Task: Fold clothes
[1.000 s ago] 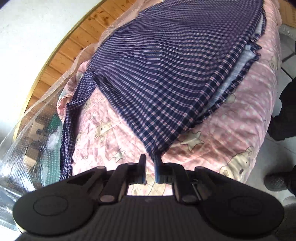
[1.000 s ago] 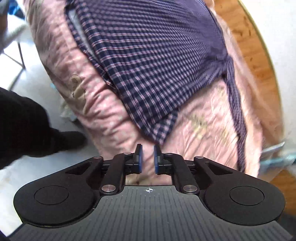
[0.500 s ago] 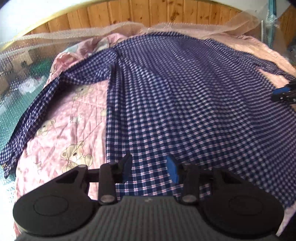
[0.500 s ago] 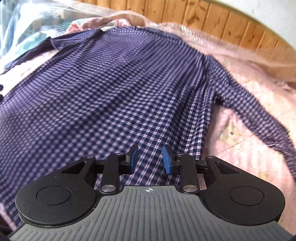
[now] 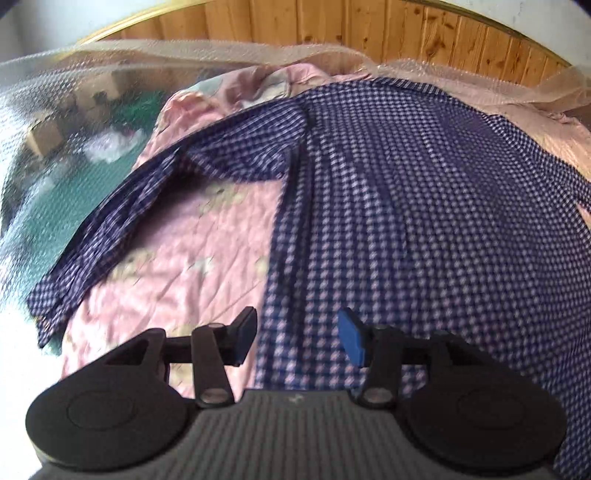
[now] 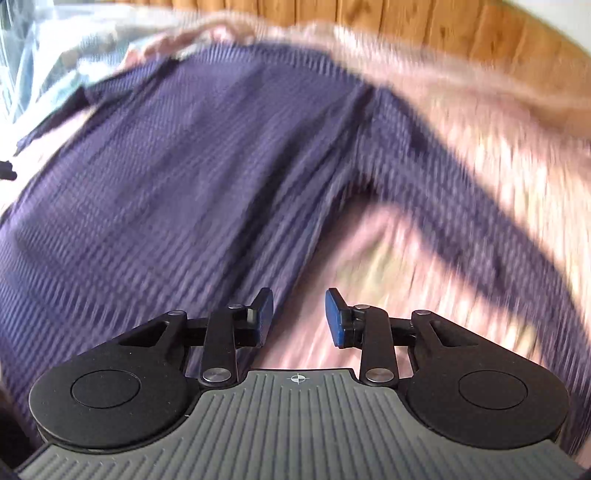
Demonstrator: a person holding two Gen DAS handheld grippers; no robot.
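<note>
A navy checked shirt (image 5: 406, 206) lies spread flat on a pink quilt (image 5: 177, 258), collar end toward the wooden headboard. Its left sleeve (image 5: 110, 236) stretches out to the side. My left gripper (image 5: 297, 338) hangs open over the shirt's lower left edge, nothing between its fingers. In the blurred right wrist view the same shirt (image 6: 192, 177) fills the left, its right sleeve (image 6: 461, 221) running out to the right. My right gripper (image 6: 299, 317) is open above the shirt's lower right edge and the quilt (image 6: 369, 258).
A wooden headboard (image 5: 369, 26) stands behind the bed. Clear bubble wrap (image 5: 55, 129) drapes along the left side, with blurred items behind it. Pink bedding (image 6: 498, 122) extends to the right of the shirt.
Both grippers, shut on the shirt's hem a second ago, have let go and opened wider. The shirt now lies flat. The right view swings fast and is blurred.
</note>
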